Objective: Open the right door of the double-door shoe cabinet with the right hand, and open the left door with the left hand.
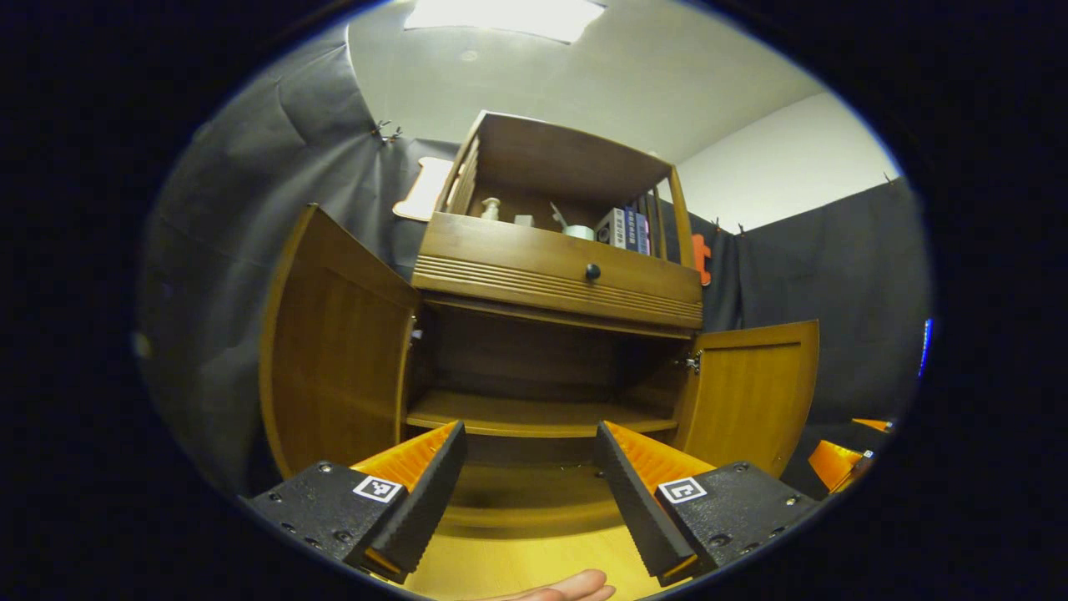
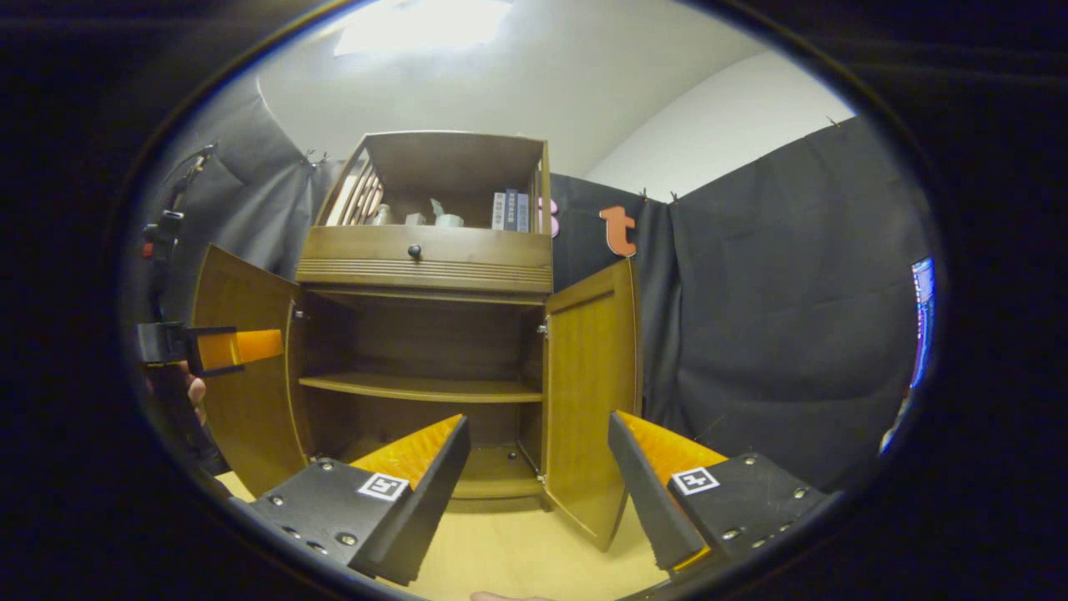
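Black cloth booth, shoe cabinet [image 2: 421,334], left door [image 1: 334,351] and right door [image 2: 592,392] swung wide, left tool [image 1: 530,476] and right tool [image 2: 538,467] spread, empty.

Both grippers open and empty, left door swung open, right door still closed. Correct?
Not quite: the right door is open too, swung out on its hinges, as the right gripper view shows. The rest holds: left door open, left gripper and right gripper open and empty.

1. A recording booth rigged up as a home corner: black cloth [image 2: 776,275] hangs clipped along plain white walls [image 2: 717,125].
2. A wooden shoe cabinet [image 2: 425,334] on a pale floor [image 2: 517,551] carries books [image 2: 511,211] and small household items on its top shelf.
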The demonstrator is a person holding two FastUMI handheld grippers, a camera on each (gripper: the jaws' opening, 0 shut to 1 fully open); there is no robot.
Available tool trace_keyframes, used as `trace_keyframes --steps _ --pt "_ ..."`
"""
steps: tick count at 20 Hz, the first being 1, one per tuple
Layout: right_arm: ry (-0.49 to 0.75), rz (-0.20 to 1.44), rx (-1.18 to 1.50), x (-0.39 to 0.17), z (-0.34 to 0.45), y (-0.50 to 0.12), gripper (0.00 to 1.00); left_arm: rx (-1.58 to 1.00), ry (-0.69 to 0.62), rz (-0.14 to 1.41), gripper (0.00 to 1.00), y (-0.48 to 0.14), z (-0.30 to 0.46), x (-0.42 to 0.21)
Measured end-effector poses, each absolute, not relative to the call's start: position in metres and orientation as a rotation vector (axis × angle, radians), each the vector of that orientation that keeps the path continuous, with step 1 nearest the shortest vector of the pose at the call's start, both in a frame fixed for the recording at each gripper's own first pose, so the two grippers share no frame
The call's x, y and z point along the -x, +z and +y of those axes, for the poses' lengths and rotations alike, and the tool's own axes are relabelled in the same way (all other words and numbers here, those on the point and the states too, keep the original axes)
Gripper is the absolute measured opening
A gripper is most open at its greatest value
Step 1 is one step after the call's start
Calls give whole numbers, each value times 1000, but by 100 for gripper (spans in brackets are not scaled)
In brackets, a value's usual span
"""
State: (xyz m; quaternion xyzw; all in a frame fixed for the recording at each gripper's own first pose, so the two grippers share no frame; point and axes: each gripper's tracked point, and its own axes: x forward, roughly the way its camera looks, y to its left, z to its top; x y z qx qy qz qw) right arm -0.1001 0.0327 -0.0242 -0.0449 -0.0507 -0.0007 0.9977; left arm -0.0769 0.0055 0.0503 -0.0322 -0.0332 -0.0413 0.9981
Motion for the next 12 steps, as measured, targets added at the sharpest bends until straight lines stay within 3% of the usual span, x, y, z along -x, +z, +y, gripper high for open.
trace_keyframes --steps 11,12 --pt "36 -49 145 62 52 -44 99 55 -74 41 96 -12 -38 29" --pt "32 -38 144 60 53 -49 99 45 -94 70 92 -23 -48 28"
